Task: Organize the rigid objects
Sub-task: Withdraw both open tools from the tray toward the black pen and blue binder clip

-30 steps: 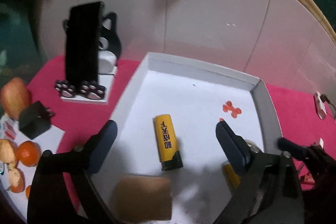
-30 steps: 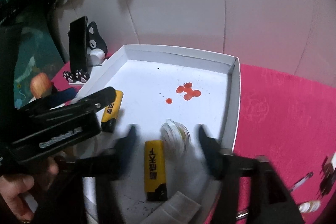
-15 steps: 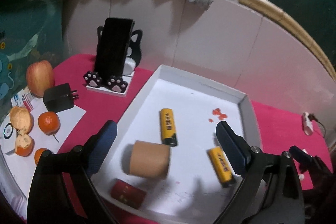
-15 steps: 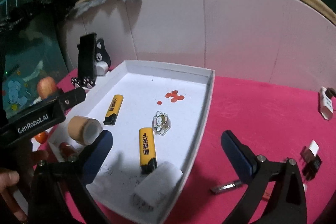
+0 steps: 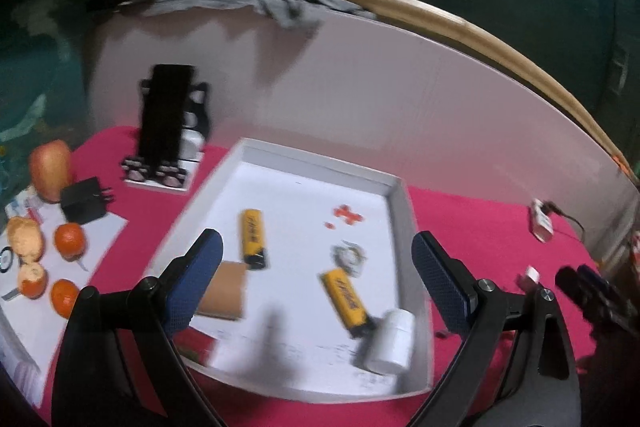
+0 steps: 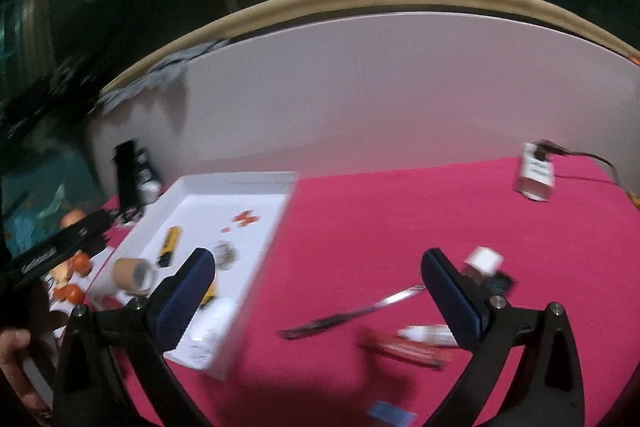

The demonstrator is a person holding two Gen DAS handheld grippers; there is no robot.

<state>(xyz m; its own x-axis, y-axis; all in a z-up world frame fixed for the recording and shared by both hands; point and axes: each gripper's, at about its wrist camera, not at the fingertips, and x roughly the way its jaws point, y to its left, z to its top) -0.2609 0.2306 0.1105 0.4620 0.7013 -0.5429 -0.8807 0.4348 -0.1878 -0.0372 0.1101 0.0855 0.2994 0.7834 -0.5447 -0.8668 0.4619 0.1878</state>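
The left gripper (image 5: 316, 267) hung over the near end of the white tray (image 5: 400, 195), its jaws spread wide with nothing between them. The right gripper (image 6: 318, 275) hovered above the pink cloth (image 6: 380, 219) to the right of the tray; its jaws had just been opening and stood at their widest, also empty.

Nearest in the tray lay a white bottle (image 5: 390, 341) in the near right corner, touching the dark end of 1 yellow lighter (image 5: 346, 297). A brown tape roll (image 5: 222, 291) sat at the near left, a red item (image 5: 194, 343) in front of it, too blurred to identify. Further in lay a 2nd yellow lighter (image 5: 253, 237) and a small round sticker (image 5: 349, 257).

On the cloth near the right gripper were a thin metal tool (image 6: 352, 313), a white-capped item (image 6: 484, 261) and blurred red pieces (image 6: 408, 349). At the far left a black phone (image 5: 166, 115) leaned upright in its stand.
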